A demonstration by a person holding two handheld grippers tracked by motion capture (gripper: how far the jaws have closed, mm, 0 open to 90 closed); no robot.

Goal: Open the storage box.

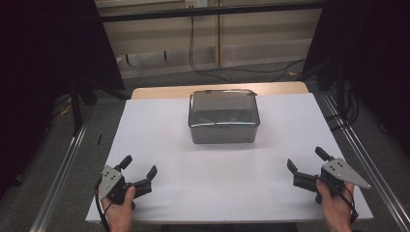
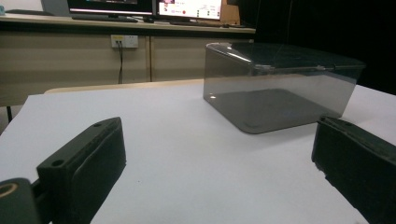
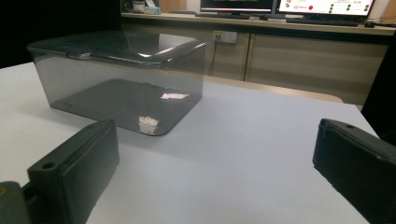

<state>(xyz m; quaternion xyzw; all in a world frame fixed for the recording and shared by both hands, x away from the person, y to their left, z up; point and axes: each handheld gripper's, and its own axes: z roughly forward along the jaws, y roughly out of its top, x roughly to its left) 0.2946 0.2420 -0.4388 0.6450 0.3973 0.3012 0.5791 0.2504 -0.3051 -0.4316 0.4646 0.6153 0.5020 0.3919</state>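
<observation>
Left gripper (image 1: 140,169), held in a hand at the near left corner of the white table sheet (image 1: 159,135), jaws spread wide, nothing between them. Right gripper (image 1: 305,160) mirrored at the near right corner, likewise gaping and holding nothing. Between and beyond both, well apart from each, a smoky grey translucent plastic box with rounded corners and a closed lid (image 1: 223,116), sitting flat near the middle of the far half of the sheet. Something dark inside, too dim to tell what.

Left gripper view: two black jaws rising from the bottom corners, far apart, bare white sheet (image 2: 187,154) between them. Grey box (image 2: 275,86) ahead and toward the right, lid flush on top, walls upright, untouched. Monitors on a wooden counter (image 2: 93,23) behind (background only).

Right gripper view: same wide stance of the jaws, same bare sheet (image 3: 243,140) in the gap. Box (image 3: 116,74) ahead and to the left, lid seated, glints on its floor seen through the wall.

Judgement on progress: barely begun, if at all. Both tools parked at the near edge, no contact with the box, lid on. Everything left to do: reaching in from both sides, taking hold of box or lid, and whatever handling comes after.
</observation>
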